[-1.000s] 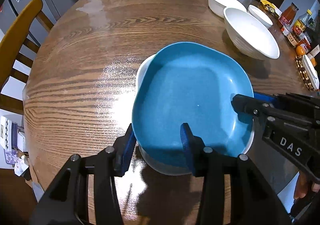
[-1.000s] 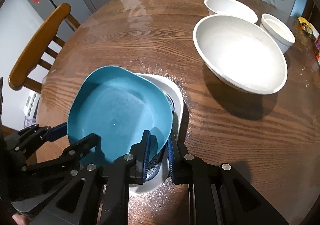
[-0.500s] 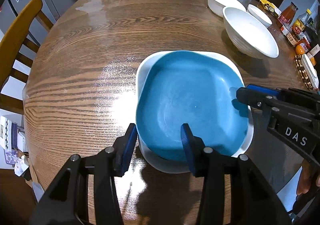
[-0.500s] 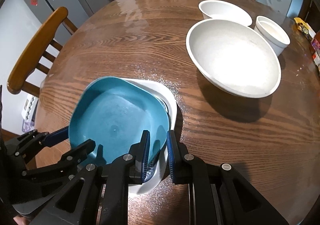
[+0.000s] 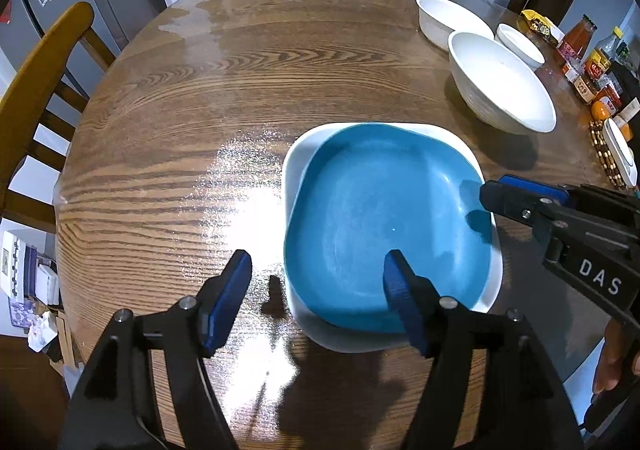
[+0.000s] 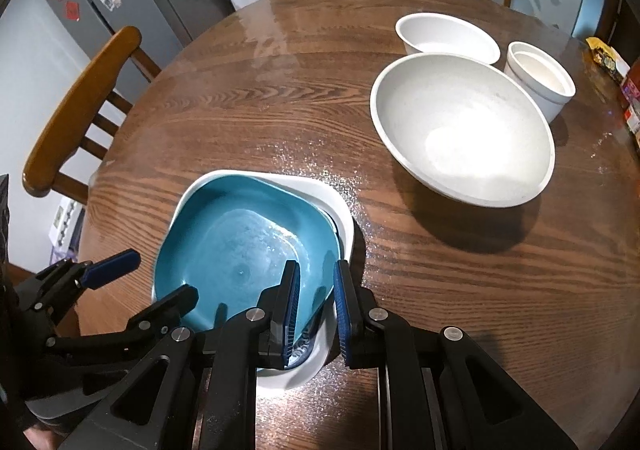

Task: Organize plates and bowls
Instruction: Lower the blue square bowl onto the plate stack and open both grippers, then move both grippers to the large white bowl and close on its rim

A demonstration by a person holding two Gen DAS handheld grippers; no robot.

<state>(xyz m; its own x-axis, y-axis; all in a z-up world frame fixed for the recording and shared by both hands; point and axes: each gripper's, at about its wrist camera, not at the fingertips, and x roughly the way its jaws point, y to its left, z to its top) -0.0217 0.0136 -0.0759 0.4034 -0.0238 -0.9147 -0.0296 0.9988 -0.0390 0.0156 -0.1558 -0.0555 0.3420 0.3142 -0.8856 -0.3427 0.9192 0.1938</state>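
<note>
Your left claw (image 5: pixel 318 290) stood spread wide, gripping nothing, one finger over the blue plate (image 5: pixel 384 226) and the other over bare table (image 5: pixel 160 154). Your right claw (image 6: pixel 316 300) was parted too, its fingers straddling that plate's near rim without pinching. The blue plate lay nested in the white plate (image 6: pixel 340 218); three white bowls (image 6: pixel 460 126) sat well beyond, to the right.

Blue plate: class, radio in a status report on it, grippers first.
Left gripper open, clear of the plate. Right gripper open, fingers astride the rim. Blue plate nested in white plate. Large white bowl stands apart; nothing blocking.
</note>
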